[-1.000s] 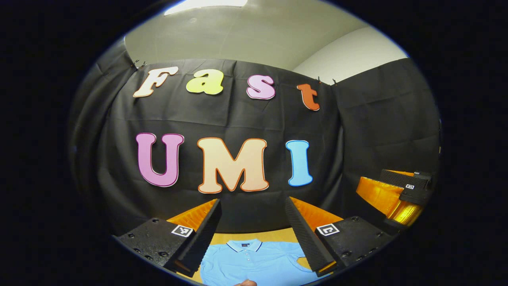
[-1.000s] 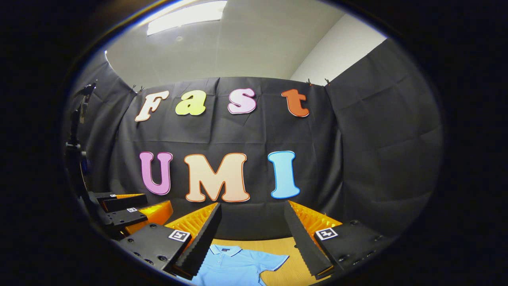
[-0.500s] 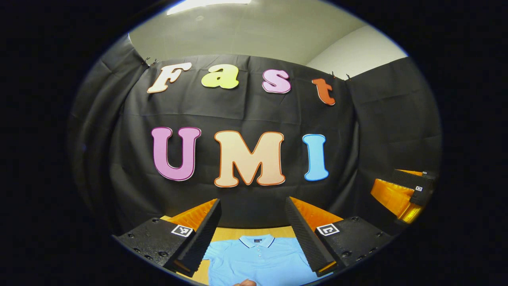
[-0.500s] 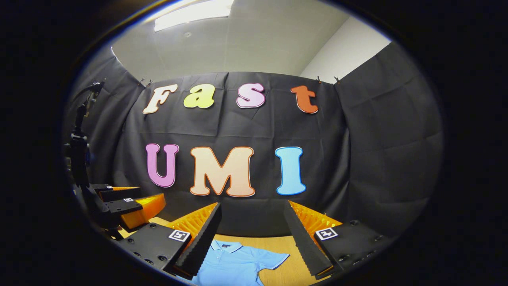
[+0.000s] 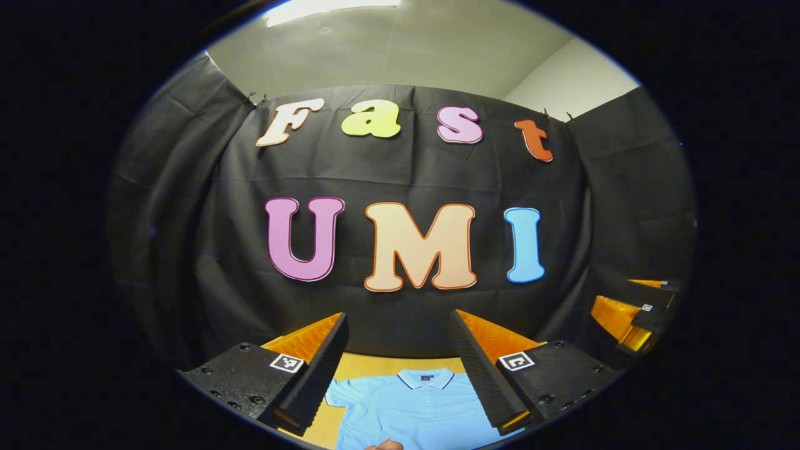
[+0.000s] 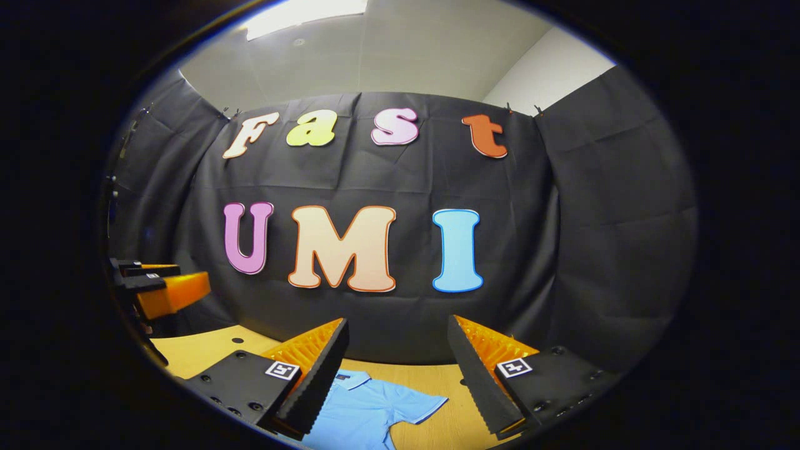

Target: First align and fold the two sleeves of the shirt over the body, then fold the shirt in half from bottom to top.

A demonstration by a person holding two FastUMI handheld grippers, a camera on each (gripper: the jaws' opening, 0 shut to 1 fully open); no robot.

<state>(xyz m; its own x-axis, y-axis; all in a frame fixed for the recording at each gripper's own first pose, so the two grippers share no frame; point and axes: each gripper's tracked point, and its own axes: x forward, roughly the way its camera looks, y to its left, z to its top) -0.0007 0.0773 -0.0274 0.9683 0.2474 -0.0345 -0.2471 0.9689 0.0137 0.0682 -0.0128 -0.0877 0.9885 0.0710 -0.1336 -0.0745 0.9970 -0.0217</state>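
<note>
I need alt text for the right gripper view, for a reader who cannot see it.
The open right gripper hangs above a light blue polo shirt lying flat on a wooden table, one short sleeve spread out. The left gripper is at the left, before a black cloth wall.

left gripper view: faces wall, above shirt (image 5: 412, 409) | right gripper view: same, shares shirt (image 6: 362, 409)

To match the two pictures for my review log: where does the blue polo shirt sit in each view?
Left gripper view: the blue polo shirt lies at the bottom centre, between the left gripper fingers, collar towards the wall.
Right gripper view: it lies at the bottom, left of centre, one sleeve out to the right.
Shared landmark: the wooden table beneath it.
</note>
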